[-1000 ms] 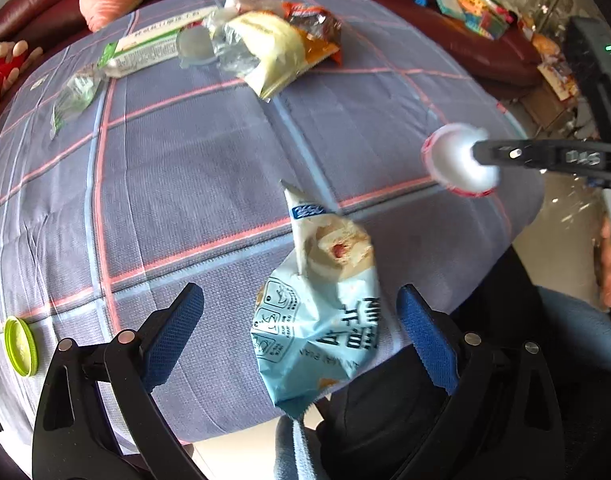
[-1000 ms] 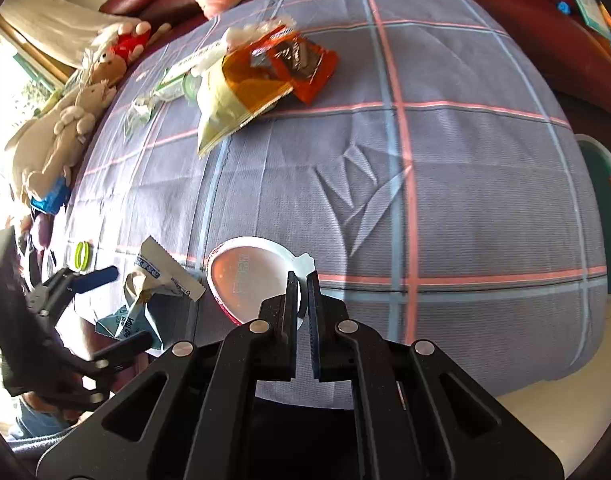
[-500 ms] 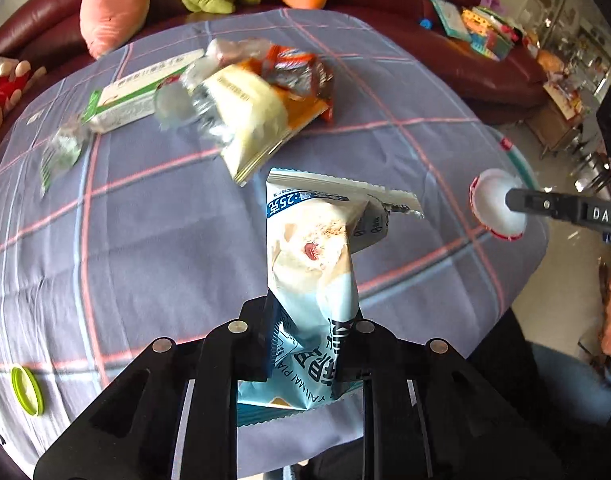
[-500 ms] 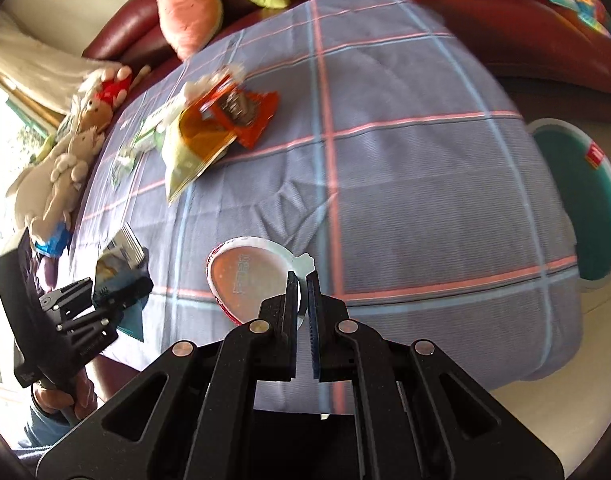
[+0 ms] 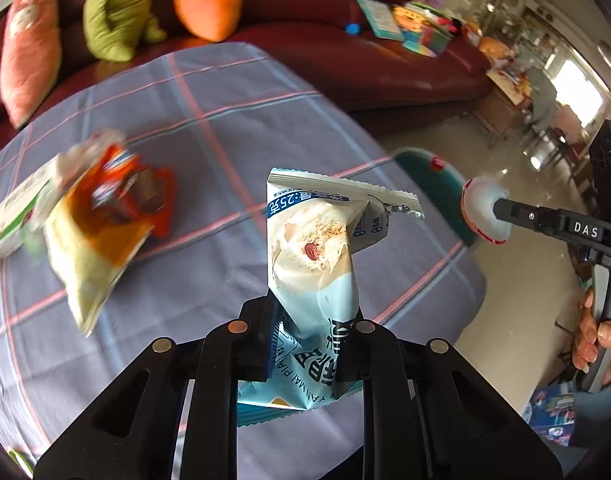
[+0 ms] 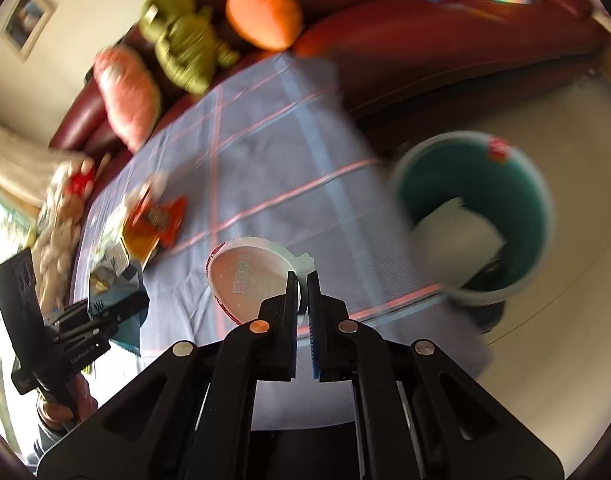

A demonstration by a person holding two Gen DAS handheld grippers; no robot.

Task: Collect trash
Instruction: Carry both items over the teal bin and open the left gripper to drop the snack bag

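My left gripper point(image 5: 309, 316) is shut on a light-blue snack wrapper point(image 5: 313, 240), which stands up above the checked tablecloth point(image 5: 209, 128). My right gripper point(image 6: 303, 280) is shut on the tab of a round white lid with a red rim point(image 6: 245, 280), held over the cloth's right edge. A teal bin point(image 6: 537, 200) stands on the floor just right of the table, with a white sheet point(image 6: 457, 232) inside. In the left wrist view the right gripper point(image 5: 501, 212) carries the lid point(image 5: 481, 208) near the bin point(image 5: 421, 168). The right wrist view shows the left gripper point(image 6: 117, 308) with the wrapper point(image 6: 109, 280).
A blurred pile of orange and yellow wrappers point(image 5: 105, 216) lies on the cloth's left side. Plush toys, including an orange carrot point(image 5: 207, 0), sit on the dark red sofa point(image 5: 385, 64) behind the table. A hand point(image 5: 597, 336) holds the right gripper's handle.
My left gripper closed on the blue wrapper and lifted it off the cloth. Both grippers swung right, bringing the teal bin into view; the right one kept hold of the lid.
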